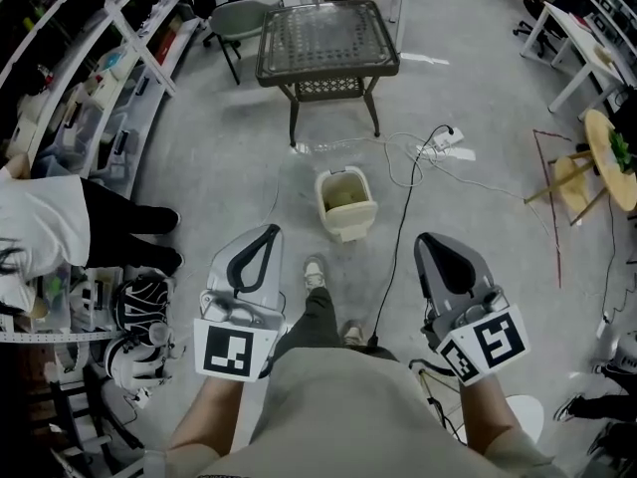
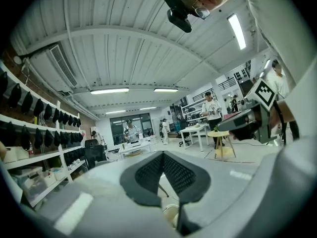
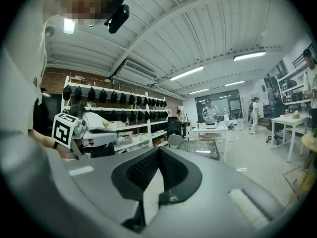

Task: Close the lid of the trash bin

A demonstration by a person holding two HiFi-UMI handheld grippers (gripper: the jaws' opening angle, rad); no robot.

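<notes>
A small cream trash bin (image 1: 346, 203) stands on the grey floor ahead of my feet, its top open and its lid hanging at the near side. My left gripper (image 1: 266, 233) is held at waist height, to the left of the bin and nearer to me, its jaws meeting at the tips with nothing between them. My right gripper (image 1: 429, 239) hovers to the bin's right, also shut and empty. Both are well apart from the bin. The left gripper (image 2: 162, 153) and the right gripper (image 3: 158, 149) point out across the room in their own views.
A metal mesh table (image 1: 328, 43) stands beyond the bin. A power strip (image 1: 444, 141) with cables lies to the bin's right. Shelving (image 1: 100, 88) and a standing person (image 1: 60, 227) are on the left. A wooden stool (image 1: 575, 182) is at the right.
</notes>
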